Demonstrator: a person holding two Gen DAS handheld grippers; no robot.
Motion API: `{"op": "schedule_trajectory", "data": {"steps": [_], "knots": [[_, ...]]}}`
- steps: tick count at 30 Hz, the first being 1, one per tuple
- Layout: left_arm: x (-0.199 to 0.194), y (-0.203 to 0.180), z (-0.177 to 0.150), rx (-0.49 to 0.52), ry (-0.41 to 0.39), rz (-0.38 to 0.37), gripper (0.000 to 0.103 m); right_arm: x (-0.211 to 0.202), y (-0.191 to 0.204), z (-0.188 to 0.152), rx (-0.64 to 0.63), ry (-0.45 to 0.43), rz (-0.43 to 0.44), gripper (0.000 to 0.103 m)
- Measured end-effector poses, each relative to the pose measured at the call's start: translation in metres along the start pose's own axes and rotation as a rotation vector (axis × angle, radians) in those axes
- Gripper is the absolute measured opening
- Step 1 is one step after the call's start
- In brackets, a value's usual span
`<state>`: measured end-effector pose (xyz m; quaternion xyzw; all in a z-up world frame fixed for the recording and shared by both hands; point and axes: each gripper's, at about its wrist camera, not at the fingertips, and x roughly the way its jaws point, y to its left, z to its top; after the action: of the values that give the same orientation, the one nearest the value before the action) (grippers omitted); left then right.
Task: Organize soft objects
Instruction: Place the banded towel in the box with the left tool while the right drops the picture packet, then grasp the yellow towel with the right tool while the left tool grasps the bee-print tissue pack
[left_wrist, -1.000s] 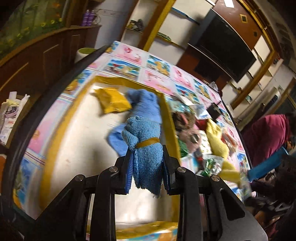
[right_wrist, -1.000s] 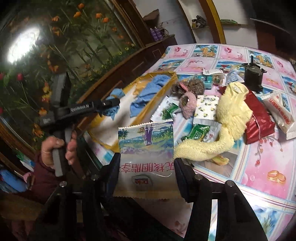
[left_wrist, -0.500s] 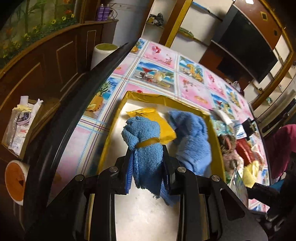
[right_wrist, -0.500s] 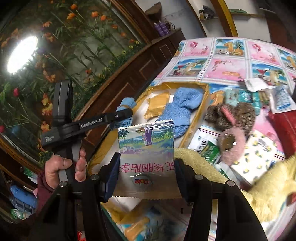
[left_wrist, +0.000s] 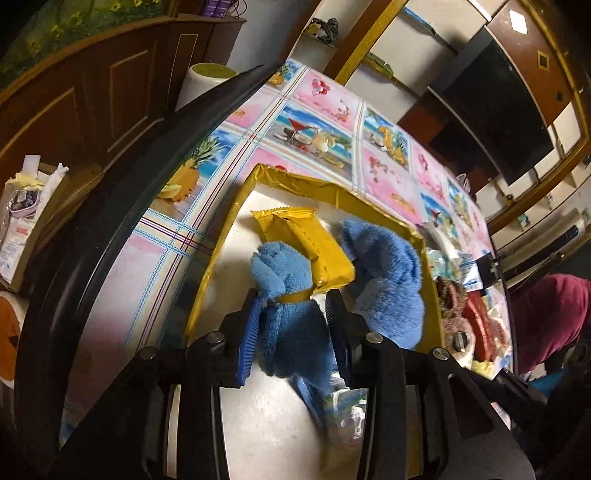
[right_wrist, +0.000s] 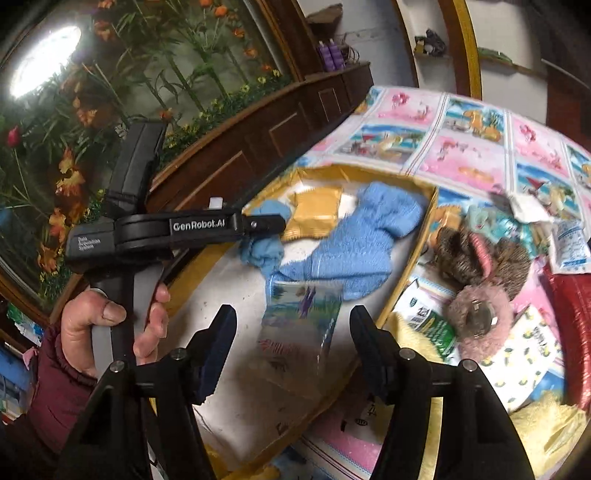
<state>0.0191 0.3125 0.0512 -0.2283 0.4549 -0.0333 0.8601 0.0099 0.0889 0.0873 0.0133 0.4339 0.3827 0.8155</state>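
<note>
Left wrist view: the left gripper (left_wrist: 295, 332) points down into the gold-rimmed tray (left_wrist: 218, 266). Its jaws have just been opening, and the rolled blue towel (left_wrist: 291, 314) with its yellow band sits loosely between them, a gap showing at the right pad, so it looks released rather than squeezed. Just ahead of the gripper lie a yellow packet (left_wrist: 306, 243) and, to its right, a fluffy blue sock (left_wrist: 384, 273), both inside the tray. The risk here is that the towel's nap may catch on a ribbed pad and be dragged out when the gripper lifts.

Right wrist view: the right gripper (right_wrist: 291, 350) stands open, its jaws having just spread, and the printed snack pouch (right_wrist: 299, 325) is blurred between and below them, apparently dropping onto the tray's white floor (right_wrist: 236, 369). It could land on the near rim and slide off. Further ahead, the sock, packet and towel crowd the far end. The person's left hand (right_wrist: 110, 332) grips its handle left of this gripper.
</note>
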Motion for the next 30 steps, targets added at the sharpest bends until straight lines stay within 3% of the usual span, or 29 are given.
{"op": "schedule_trajectory", "data": {"steps": [5,6,7,8,9,11,15,18,22,24,27,28,29,30], "knots": [[-0.04,-0.015,-0.015,0.019,-0.086,0.016,0.036,-0.057,-0.026,-0.005,0.017,-0.127,-0.07,0.065],[-0.047,-0.019,-0.019,0.023,-0.1,0.011,0.038,-0.069,-0.039,-0.008,0.038,-0.142,-0.103,0.065],[-0.053,-0.023,-0.024,0.024,-0.113,0.003,0.048,-0.077,-0.051,-0.012,0.061,-0.148,-0.136,0.066],[-0.059,-0.028,-0.03,0.025,-0.123,-0.016,0.057,-0.084,-0.063,-0.016,0.084,-0.148,-0.169,0.066],[-0.063,-0.035,-0.037,0.029,-0.132,-0.041,0.059,-0.088,-0.074,-0.02,0.107,-0.143,-0.206,0.066],[-0.066,-0.049,-0.05,0.057,-0.129,-0.074,0.059,-0.094,-0.096,-0.031,0.166,-0.127,-0.253,0.066],[-0.064,-0.089,-0.078,0.147,-0.106,-0.105,0.059,-0.087,-0.11,-0.047,0.196,-0.056,-0.254,0.066],[-0.061,-0.114,-0.093,0.215,-0.077,-0.142,0.059,-0.08,-0.105,-0.055,0.143,-0.029,-0.223,0.066],[-0.06,-0.132,-0.102,0.252,-0.073,-0.129,0.059,-0.063,-0.075,-0.059,-0.034,0.004,-0.216,0.067],[-0.06,-0.135,-0.102,0.25,-0.068,-0.12,0.058,-0.047,-0.065,-0.064,-0.117,0.041,-0.256,0.072],[-0.06,-0.139,-0.105,0.263,-0.065,-0.097,0.058,-0.035,-0.055,-0.076,-0.217,0.077,-0.351,0.072],[-0.058,-0.142,-0.107,0.271,-0.061,-0.09,0.059,-0.037,-0.054,-0.08,-0.229,0.085,-0.367,0.068],[-0.057,-0.144,-0.108,0.279,-0.053,-0.082,0.059,-0.04,-0.054,-0.083,-0.23,0.086,-0.383,0.054],[-0.055,-0.146,-0.109,0.285,-0.046,-0.078,0.059,-0.045,-0.056,-0.086,-0.217,0.092,-0.396,0.05]]}}
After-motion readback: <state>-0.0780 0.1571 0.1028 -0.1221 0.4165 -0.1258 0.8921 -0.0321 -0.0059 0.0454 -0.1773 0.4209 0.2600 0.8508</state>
